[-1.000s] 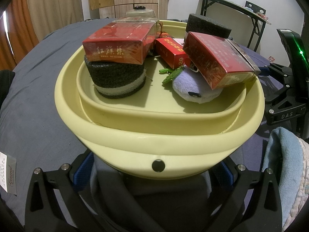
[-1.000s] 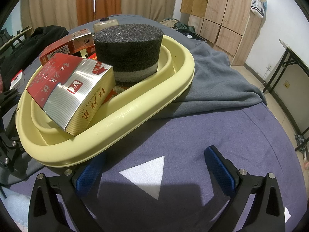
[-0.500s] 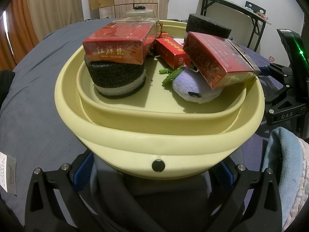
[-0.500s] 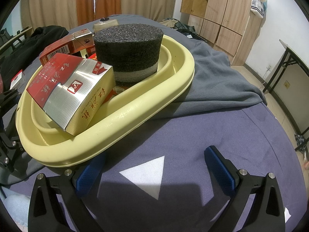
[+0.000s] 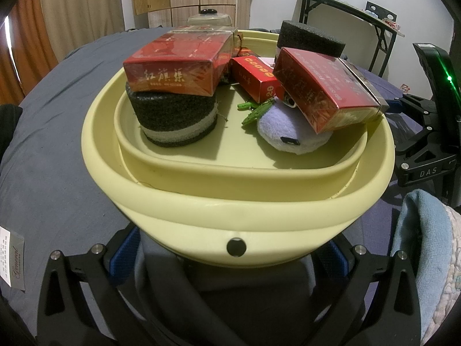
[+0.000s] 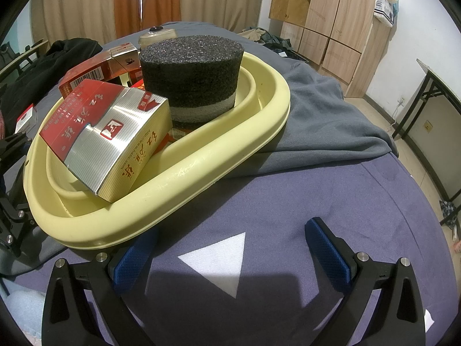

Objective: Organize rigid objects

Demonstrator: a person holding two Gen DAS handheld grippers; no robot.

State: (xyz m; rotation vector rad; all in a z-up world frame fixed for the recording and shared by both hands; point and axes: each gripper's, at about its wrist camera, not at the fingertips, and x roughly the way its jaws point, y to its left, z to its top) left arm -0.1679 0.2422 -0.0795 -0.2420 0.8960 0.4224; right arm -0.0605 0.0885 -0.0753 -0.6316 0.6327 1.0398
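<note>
The yellow basin [image 5: 236, 210] sat on a blue-grey cloth [image 6: 317, 178] and held the rigid objects. In the left wrist view one red box [image 5: 175, 66] lay flat on top of a black foam cylinder [image 5: 175, 121] at the left of the basin's inner well, its long axis running away from the camera. A second red box [image 5: 325, 86] lay tilted at the right, its far end raised and its near end low, resting on a lilac plush toy [image 5: 288, 132]. A smaller red carton [image 5: 253, 77] lay between the two boxes, angled across the well. A second black foam cylinder [image 5: 309, 39] stood upright at the far right.

The left gripper [image 5: 230, 259] was spread wide, its blue pads [image 5: 124, 250] showing either side of the basin's near wall and partly tucked under it; I could not tell whether they touched it. The right gripper [image 6: 230, 248] was also wide apart and held nothing, its fingers [image 6: 328, 248] over the cloth just beside the basin's rim, with a white triangle [image 6: 219, 262] on the cloth between them
</note>
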